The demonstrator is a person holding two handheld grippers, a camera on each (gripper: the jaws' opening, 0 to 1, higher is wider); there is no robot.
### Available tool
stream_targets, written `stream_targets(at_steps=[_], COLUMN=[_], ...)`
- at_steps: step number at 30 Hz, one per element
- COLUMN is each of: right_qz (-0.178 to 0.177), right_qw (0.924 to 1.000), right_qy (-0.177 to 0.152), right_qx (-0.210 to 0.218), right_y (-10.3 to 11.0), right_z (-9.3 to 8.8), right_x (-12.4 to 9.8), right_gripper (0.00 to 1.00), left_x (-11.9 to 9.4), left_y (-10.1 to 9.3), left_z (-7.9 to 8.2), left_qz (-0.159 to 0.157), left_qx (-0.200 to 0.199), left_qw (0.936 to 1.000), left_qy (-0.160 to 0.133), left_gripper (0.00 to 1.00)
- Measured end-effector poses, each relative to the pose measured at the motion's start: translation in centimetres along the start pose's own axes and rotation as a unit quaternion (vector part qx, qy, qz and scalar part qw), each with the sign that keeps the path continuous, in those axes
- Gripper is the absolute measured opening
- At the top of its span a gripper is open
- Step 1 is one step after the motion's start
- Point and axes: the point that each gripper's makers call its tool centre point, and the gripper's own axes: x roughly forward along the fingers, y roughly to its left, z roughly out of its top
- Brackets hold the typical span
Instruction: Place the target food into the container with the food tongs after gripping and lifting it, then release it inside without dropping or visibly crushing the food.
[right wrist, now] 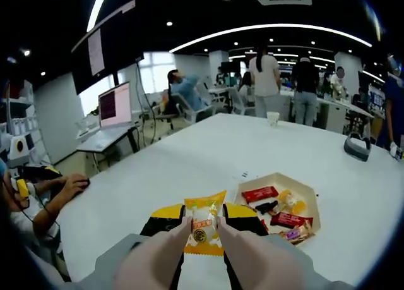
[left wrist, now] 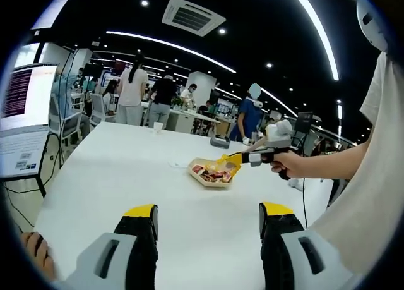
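Orange snack packet [right wrist: 203, 230] pinched in right gripper [right wrist: 202, 227], lower centre, short of tray [right wrist: 309, 192] on tabletop [right wrist: 189, 163]. Could slip or crush if squeezed; left gripper [left wrist: 208, 217] spread wide, empty.

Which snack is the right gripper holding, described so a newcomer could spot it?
On the big white table, beside the beige tray of wrapped snacks, find the right gripper. It is shut on an orange packet with a pale centre, the one snack outside the tray, upright.
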Motion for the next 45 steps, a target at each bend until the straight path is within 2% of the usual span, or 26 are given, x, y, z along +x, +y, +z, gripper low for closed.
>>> stream_targets(at_steps=[6, 10, 24, 27, 29, 33, 35, 37, 39, 42, 45], right_qz=[-0.004, -0.008, -0.027, -0.054, -0.073, -0.084, -0.088, -0.087, -0.099, -0.116, -0.119], right_qw=[1.0, 0.9999, 0.9993, 0.9978, 0.9962, 0.9946, 0.994, 0.9924, 0.9909, 0.9865, 0.9849], right_qy=[0.003, -0.006, -0.011, -0.024, -0.031, -0.035, -0.038, -0.045, -0.048, -0.052, -0.059], right_qx=[-0.008, 0.003, 0.025, 0.031, 0.037, 0.051, 0.053, 0.075, 0.077, 0.104, 0.112], right_y=[-0.1, -0.5, -2.5, -4.1, -5.2, -6.8, -7.3, -7.6, -8.4, -9.8, -10.4], right_z=[-0.1, 0.1, -0.3, 0.3, 0.4, 0.5, 0.4, 0.1, -0.5, -1.2, -1.0], right_x=[-0.2, -0.3, -1.2, -2.1, -2.7, -3.1, -3.2, -3.4, -3.6, -3.3, -3.0], right_gripper=[0.23, 0.23, 0.23, 0.23, 0.22, 0.22, 0.23, 0.23, 0.23, 0.23, 0.23], left_x=[1.0, 1.2, 0.8, 1.3, 1.6, 2.1, 2.4, 2.6, 2.7, 2.7, 2.7], left_y=[0.0, -0.6, 0.1, -0.8, -1.8, -1.7, -2.0, -2.3, -2.7, -2.7, -2.6], left_z=[0.8, 1.3, 0.6, 1.0, 1.0, 1.0, 1.1, 1.2, 1.3, 1.4, 1.3], left_qz=[-0.004, -0.01, -0.003, -0.018, -0.039, -0.033, -0.036, -0.037, -0.039, -0.038, -0.036], left_qx=[0.003, 0.013, 0.013, 0.017, 0.021, 0.021, 0.02, 0.022, 0.026, 0.025, 0.026], left_qw=[1.0, 0.9998, 0.9999, 0.9997, 0.999, 0.9992, 0.9991, 0.999, 0.9988, 0.9988, 0.9987], left_qy=[-0.005, -0.006, 0.001, -0.007, 0.002, 0.005, 0.007, 0.011, 0.016, 0.016, 0.024], left_gripper=[0.64, 0.64, 0.64, 0.65, 0.67, 0.7, 0.7, 0.7, 0.68, 0.68, 0.68])
